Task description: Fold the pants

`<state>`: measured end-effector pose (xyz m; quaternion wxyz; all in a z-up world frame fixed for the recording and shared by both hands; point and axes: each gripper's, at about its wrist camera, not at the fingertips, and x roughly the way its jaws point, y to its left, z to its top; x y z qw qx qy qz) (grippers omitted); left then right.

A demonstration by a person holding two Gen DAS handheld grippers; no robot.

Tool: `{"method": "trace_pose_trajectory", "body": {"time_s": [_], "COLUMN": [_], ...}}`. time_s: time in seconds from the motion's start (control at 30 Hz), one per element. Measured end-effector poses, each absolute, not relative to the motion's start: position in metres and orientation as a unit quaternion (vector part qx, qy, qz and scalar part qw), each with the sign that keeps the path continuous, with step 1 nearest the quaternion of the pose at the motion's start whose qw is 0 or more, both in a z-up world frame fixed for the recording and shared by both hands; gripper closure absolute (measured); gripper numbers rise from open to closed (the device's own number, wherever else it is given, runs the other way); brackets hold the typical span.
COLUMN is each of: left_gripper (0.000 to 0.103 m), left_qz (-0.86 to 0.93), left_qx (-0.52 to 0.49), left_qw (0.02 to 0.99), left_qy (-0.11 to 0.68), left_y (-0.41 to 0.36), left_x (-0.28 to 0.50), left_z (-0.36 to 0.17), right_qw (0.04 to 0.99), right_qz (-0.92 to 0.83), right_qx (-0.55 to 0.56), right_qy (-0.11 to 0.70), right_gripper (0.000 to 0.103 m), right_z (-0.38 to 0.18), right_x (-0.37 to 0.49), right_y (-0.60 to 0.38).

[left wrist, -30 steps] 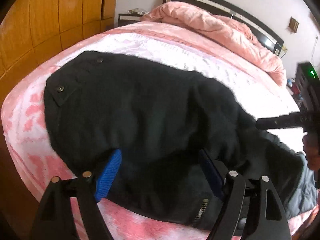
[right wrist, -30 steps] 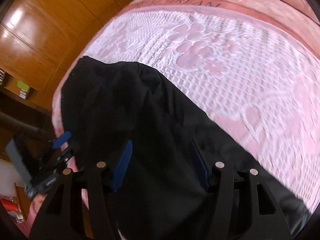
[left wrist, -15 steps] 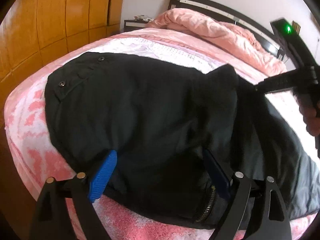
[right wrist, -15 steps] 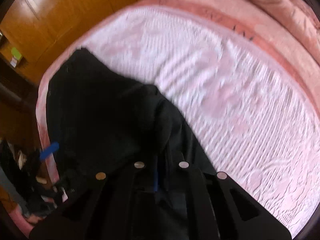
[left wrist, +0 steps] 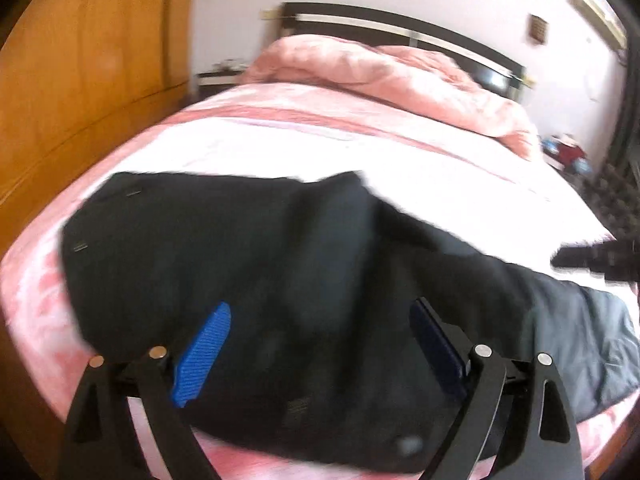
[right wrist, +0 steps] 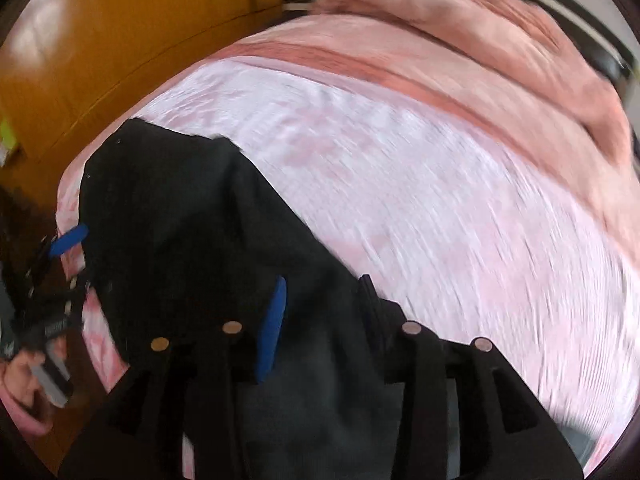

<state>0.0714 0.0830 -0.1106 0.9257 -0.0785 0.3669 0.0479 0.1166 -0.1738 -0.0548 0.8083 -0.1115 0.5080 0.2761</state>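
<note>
Black pants (left wrist: 256,264) lie across the near end of the pink bed (left wrist: 360,148), partly folded, with a greyer part (left wrist: 580,340) at the right. My left gripper (left wrist: 320,320) is open just above the pants, near their front edge, with its blue pads wide apart. My right gripper (right wrist: 322,292) is open over the pants (right wrist: 192,224) with fabric between its fingers; it grips nothing. The right gripper shows at the right edge of the left wrist view (left wrist: 592,258). The left gripper shows at the left of the right wrist view (right wrist: 68,236).
A rumpled pink duvet (left wrist: 392,76) lies at the dark headboard (left wrist: 400,28). A wooden wardrobe (left wrist: 88,60) stands along the left of the bed. A nightstand (left wrist: 216,78) stands in the far corner. Clutter (left wrist: 564,152) lies on the floor at the right.
My right gripper was shut on a lifted fold of the pants half a second ago; it has opened and the fold has dropped flat. Both views are blurred by motion.
</note>
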Motion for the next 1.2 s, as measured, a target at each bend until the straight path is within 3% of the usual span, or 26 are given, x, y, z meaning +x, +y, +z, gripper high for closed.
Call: {"method": "trace_pose_trajectory", "body": {"time_s": [0.27,0.37,0.47,0.63,0.83,1.2], "left_gripper": [0.008,0.009,0.009,0.006,0.007,0.005], "left_qz": [0.044,0.032,0.009,0.009,-0.007,-0.128], "left_qx": [-0.071,-0.081,-0.072,-0.023,-0.028,0.005], "left_qw": [0.891,0.891,0.897,0.871,0.88,0.866], "left_qy": [0.446,0.446,0.435,0.491,0.475,0.483], "left_y": [0.071,0.062,0.035,0.005,-0.018,-0.127], "left_x": [0.134,0.129,0.121,0.129,0.107,0.067], "left_z": [-0.159,-0.143,-0.128,-0.162,-0.133,-0.119], "right_qw": [0.787,0.787,0.805,0.801,0.817,0.799], "right_qz": [0.164,0.158,0.159,0.14,0.134,0.006], "right_qx": [-0.043,-0.032,-0.012,-0.003,0.046,0.259], "right_qy": [0.594,0.595,0.572,0.582,0.56,0.543], "right_gripper": [0.068,0.069,0.051,0.053,0.053,0.051], "right_z": [-0.132,-0.126,-0.106,-0.116,-0.088,-0.054], "right_x": [0.098,0.096,0.086,0.072,0.046,-0.076], "right_y": [-0.255,-0.268,-0.281,-0.307,-0.351,-0.564]}}
